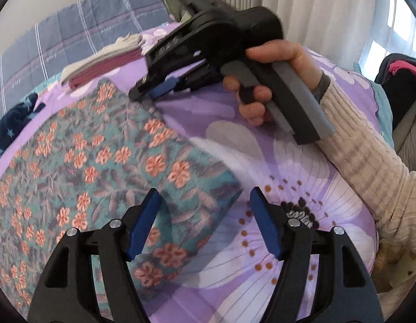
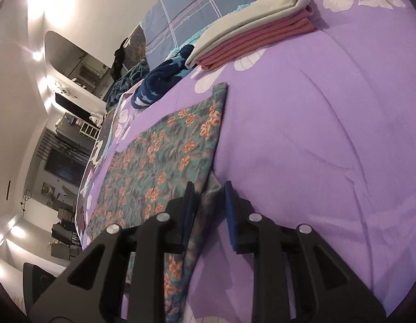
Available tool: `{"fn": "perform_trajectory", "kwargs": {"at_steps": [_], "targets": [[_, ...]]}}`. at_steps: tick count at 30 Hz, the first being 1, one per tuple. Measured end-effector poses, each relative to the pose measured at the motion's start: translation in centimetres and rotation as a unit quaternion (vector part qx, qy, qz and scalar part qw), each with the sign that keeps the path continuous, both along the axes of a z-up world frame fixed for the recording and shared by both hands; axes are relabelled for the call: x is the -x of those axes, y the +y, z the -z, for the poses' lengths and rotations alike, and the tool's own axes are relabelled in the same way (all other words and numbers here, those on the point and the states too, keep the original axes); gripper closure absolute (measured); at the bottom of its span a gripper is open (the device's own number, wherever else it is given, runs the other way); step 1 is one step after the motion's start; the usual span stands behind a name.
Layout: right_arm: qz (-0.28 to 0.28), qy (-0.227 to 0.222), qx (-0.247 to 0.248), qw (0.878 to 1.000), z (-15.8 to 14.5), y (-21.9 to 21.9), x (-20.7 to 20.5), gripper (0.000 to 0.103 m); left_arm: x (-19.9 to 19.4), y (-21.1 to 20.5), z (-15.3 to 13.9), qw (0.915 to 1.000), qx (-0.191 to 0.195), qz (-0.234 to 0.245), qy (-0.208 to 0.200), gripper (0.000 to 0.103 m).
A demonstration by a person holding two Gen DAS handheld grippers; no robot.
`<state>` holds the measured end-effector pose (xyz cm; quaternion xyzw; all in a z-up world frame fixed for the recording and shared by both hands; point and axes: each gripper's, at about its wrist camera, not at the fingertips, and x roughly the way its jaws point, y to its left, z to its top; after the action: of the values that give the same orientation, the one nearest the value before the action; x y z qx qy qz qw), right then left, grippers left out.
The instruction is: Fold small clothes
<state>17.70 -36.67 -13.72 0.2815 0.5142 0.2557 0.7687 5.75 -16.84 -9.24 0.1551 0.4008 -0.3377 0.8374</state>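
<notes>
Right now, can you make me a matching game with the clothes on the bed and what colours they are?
Things:
1. flowered cloth
2. top piece of the folded stack
3. crumpled garment
4. bedspread

Colours:
A. purple with big white flowers
B. dark blue with light stars
C. teal with orange flowers
D. pale grey-beige

Pairs: 1-C, 2-D, 3-B, 4-A
</notes>
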Motion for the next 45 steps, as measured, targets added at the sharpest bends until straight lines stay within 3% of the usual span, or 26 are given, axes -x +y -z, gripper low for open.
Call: {"fn": "perform_trajectory", "kwargs": {"at_steps": [7,8,10,11,13,14,20,26,31,33,35,37,45], "targets": [[-0.027,-0.006,0.011,1.000,-0.1,0.8,0.2,0.075,1.8,-2.6,0.2,0.9977,-0.052,0.019,-0.040,0.036],[-0.028,-0.009,0.014,0.999,-0.1,1.0,0.1,0.074,1.8,-2.7,0.2,0.9976,-0.052,0.018,-0.041,0.043],[-0.024,-0.017,0.013,0.999,0.0,1.3,0.0,0.074,1.2,-2.6,0.3,0.9983,-0.051,0.012,-0.027,0.079],[-0.020,-0.021,0.010,1.000,0.0,1.4,0.1,0.075,0.5,-2.2,0.3,0.9987,-0.047,0.005,-0.020,0.082],[-0.001,-0.021,0.001,1.000,0.1,1.2,-0.1,0.090,-0.3,-1.4,0.0,0.9996,-0.027,-0.010,0.001,0.090],[0.008,-0.017,-0.016,1.000,0.2,1.0,-0.2,0.098,-0.4,-1.1,-0.2,0.9997,-0.020,-0.012,0.005,0.091],[0.030,-0.055,-0.029,0.998,-1.3,1.0,0.2,0.099,0.1,-0.5,-1.3,0.9999,0.002,-0.005,0.010,0.093],[0.052,-0.007,-0.049,0.997,1.1,-0.1,-0.6,0.100,-0.1,-0.8,0.3,0.9996,0.000,-0.004,0.028,0.094],[0.051,-0.037,-0.079,0.995,-0.4,-0.3,0.0,0.100,0.0,-0.7,-0.1,0.9996,0.005,0.001,0.026,0.094],[0.048,-0.044,-0.066,0.996,-0.5,-0.1,-0.1,0.100,0.2,-0.7,0.1,0.9993,0.009,0.008,0.035,0.096],[0.063,-0.019,-0.036,0.997,0.8,-0.3,-0.6,0.100,0.3,-0.9,0.6,0.9992,0.002,0.014,0.037,0.097],[0.065,0.002,-0.054,0.996,1.8,-0.7,-1.0,0.101,0.3,-1.0,1.0,0.9992,-0.001,0.014,0.037,0.097],[0.066,-0.007,-0.067,0.996,1.4,-1.0,-0.5,0.100,1.1,-0.9,0.7,0.9981,0.008,0.038,0.048,0.103]]}}
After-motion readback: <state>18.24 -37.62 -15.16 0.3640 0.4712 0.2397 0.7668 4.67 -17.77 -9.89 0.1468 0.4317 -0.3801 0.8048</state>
